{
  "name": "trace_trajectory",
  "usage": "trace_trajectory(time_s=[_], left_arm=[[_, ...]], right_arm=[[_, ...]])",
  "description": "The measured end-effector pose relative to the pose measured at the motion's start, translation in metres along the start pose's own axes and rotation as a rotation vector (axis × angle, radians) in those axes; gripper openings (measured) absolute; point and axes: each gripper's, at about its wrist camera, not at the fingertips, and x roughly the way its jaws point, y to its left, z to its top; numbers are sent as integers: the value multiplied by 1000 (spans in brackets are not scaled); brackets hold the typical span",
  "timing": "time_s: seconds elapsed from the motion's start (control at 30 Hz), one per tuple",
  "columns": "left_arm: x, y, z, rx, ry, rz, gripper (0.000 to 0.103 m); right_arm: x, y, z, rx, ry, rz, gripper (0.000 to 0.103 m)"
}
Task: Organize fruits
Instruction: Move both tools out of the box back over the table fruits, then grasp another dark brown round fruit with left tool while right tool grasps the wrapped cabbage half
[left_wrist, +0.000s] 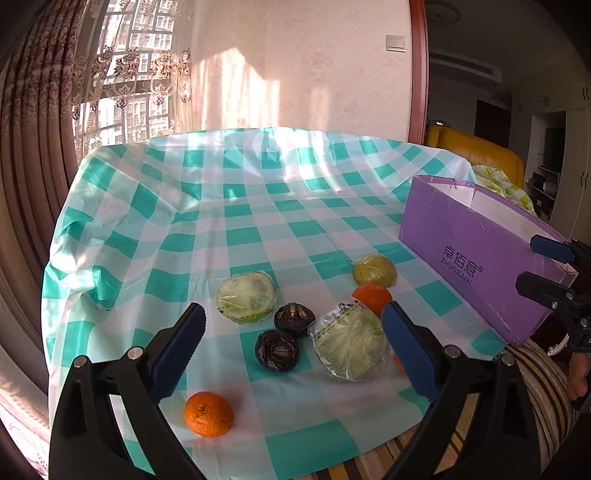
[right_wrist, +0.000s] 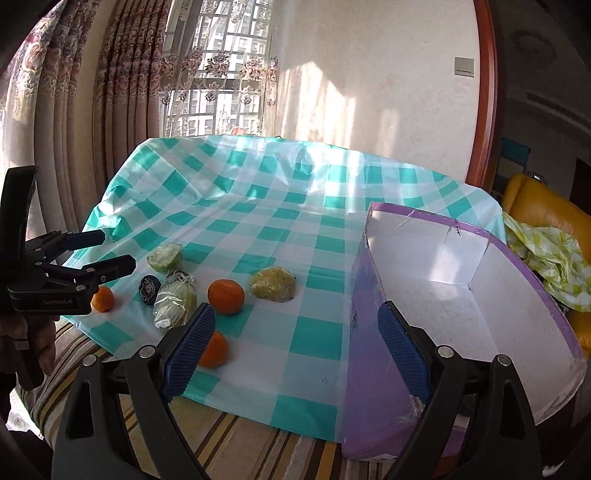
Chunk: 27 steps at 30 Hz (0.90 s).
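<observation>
Left gripper (left_wrist: 293, 347) spread wide, nothing gripped, above fruit cluster on checked tablecloth (left_wrist: 240, 221). Counted: three oranges (left_wrist: 208, 413), three film-wrapped green fruits (left_wrist: 246, 296), two dark round fruits (left_wrist: 277, 349). Right gripper (right_wrist: 297, 349) likewise released. Purple box (right_wrist: 476, 306), far right: interior empty.

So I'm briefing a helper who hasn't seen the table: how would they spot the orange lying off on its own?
Start at the checked tablecloth, with the purple box on its right side. The fruit lies in a cluster left of the box; the orange sits apart from it, nearest the cloth's front edge. Unlike the other oranges, it touches nothing and shows its stem dimple.
</observation>
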Motion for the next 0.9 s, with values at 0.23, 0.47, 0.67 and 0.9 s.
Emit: trace_trajectory(time_s=[0.23, 0.47, 0.67, 0.9], left_arm=[[11, 13, -17, 17, 87, 25, 83], [29, 18, -23, 38, 198, 56, 72], [48, 21, -29, 50, 287, 42, 71], [65, 16, -27, 91, 327, 44, 70]], right_arm=[[14, 24, -4, -40, 44, 9, 88], [21, 37, -4, -59, 56, 84, 87], [36, 59, -11, -102, 106, 115, 87], [49, 70, -10, -102, 154, 155, 87]])
